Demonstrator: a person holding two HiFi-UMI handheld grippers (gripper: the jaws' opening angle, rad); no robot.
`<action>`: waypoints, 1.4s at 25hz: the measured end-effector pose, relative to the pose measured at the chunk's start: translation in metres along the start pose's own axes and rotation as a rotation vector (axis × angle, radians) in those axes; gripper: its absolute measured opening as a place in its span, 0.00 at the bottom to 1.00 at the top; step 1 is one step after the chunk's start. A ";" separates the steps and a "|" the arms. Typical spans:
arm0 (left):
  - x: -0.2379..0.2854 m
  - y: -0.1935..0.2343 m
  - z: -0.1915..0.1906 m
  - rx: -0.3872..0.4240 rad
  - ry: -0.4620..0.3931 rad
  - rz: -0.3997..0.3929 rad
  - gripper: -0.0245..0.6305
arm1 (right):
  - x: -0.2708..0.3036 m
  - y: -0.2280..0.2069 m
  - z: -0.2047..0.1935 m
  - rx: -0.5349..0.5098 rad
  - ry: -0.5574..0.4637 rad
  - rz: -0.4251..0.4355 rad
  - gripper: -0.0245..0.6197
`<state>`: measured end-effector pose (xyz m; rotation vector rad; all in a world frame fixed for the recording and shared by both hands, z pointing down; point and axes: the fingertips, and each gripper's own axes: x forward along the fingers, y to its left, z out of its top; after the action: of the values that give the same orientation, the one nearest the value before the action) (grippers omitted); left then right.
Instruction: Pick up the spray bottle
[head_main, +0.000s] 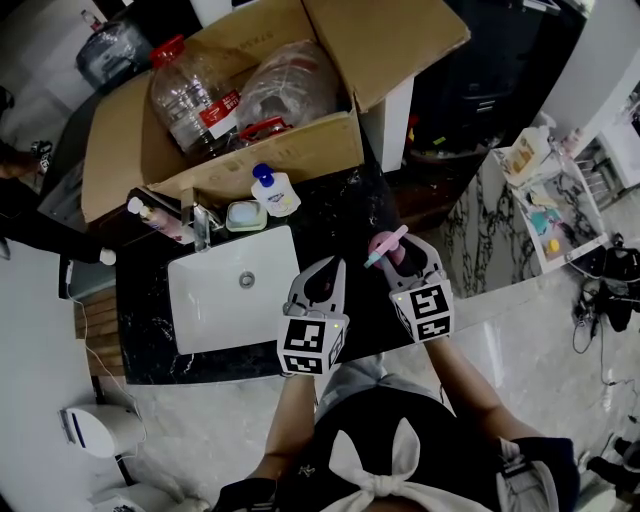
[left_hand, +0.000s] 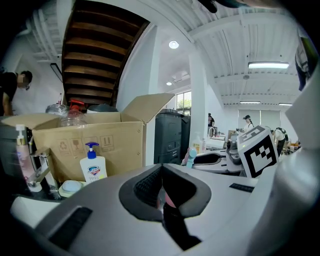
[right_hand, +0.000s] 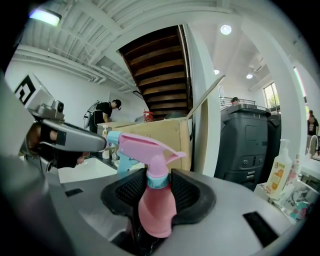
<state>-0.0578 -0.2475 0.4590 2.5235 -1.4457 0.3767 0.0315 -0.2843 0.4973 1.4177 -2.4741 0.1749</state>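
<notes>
1. The fingers (right_hand: 187, 192) of the right gripper (right_hand: 159, 175) are clenched on the pink spray bottle (right_hand: 157, 210). The ribbed pads press the bottle's shoulder from both sides, just under its teal collar.
2. The spray bottle stands upright in that grasp. In the right gripper view its pink trigger head points to 9 o'clock and its teal nozzle ends just beside the left gripper's tip.
3. The fingers (left_hand: 145, 187) of the left gripper (left_hand: 161, 170) are clenched tip to tip. I see a small pink patch low in the hollow behind them but cannot tell what it is.
4. In the head view I have both grippers side by side over the near edge of the black marbled bench (head_main: 365, 200), the left one at 9 o'clock of the right.
5. The white sink (head_main: 200, 310) lies at 9 o'clock of the left gripper, with its faucet (head_main: 201, 228) on the far rim.
6. A pump bottle (head_main: 272, 190) with a blue cap stands at 11 o'clock of the grippers, with a pale soap dish (head_main: 245, 215) just beside it.
7. An open cardboard box (head_main: 300, 150) stands behind them at 12 o'clock, holding clear plastic jugs (head_main: 190, 95).
</notes>
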 end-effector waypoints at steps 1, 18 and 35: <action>-0.001 0.000 0.000 -0.001 -0.003 0.000 0.08 | -0.001 0.001 0.002 0.001 -0.005 -0.002 0.29; -0.030 -0.014 0.009 0.014 -0.050 0.003 0.08 | -0.039 0.017 0.039 0.003 -0.108 0.000 0.28; -0.049 -0.030 0.014 0.031 -0.072 -0.008 0.08 | -0.076 0.034 0.061 -0.015 -0.177 0.016 0.27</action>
<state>-0.0536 -0.1971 0.4288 2.5916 -1.4655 0.3118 0.0272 -0.2187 0.4173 1.4653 -2.6223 0.0357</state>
